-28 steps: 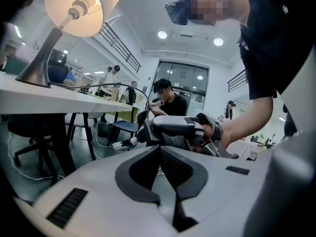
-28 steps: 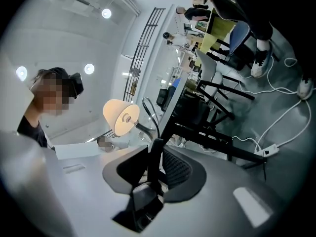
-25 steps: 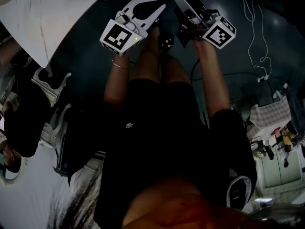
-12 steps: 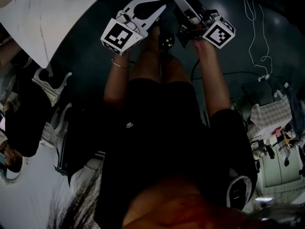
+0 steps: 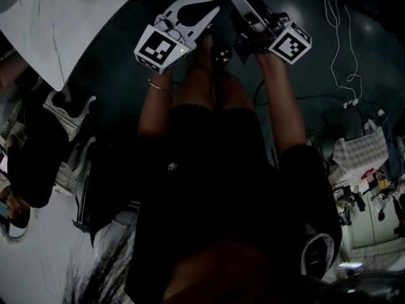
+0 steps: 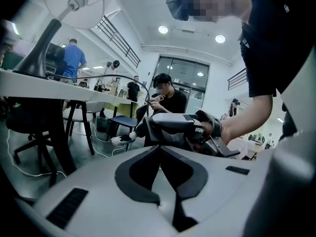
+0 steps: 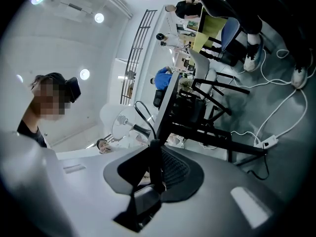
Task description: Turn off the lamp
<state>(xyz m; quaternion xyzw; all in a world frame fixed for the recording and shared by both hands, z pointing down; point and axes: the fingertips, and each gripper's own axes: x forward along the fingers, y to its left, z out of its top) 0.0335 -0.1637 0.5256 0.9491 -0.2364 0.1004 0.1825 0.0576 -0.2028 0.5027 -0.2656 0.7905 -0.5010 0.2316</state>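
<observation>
1. Grey floor (image 5: 304, 56) lies under both grippers, in a bright hall with round ceiling lights.
2. White table (image 5: 57, 24) stands ahead and to the left of the left gripper (image 6: 159, 149). Its top sits higher than that gripper's jaws.
3. Legs (image 5: 209, 94) of the person holding the grippers show behind the two grippers, between the forearms.
4. Another person in black (image 6: 168, 100) sits straight beyond the left gripper's tips, well apart from them.
5. Lamp (image 6: 74, 4) stands on the table, up and to the left of the left gripper and well apart from it. Its round white shade is at the top and its black cone base (image 6: 35, 56) is on the table top. From the right gripper (image 7: 152, 144) the lamp shows past the tips, with neither jaw touching it.
6. Left gripper: its jaws are together, with nothing between them.
7. Right gripper: it is just to the right of the left one and crosses close beyond the left one's tips. Its jaws have just been closing and now stand a slit apart, with nothing between them.
8. White cable (image 5: 338, 43) trails on the floor to the right of the right gripper.
</observation>
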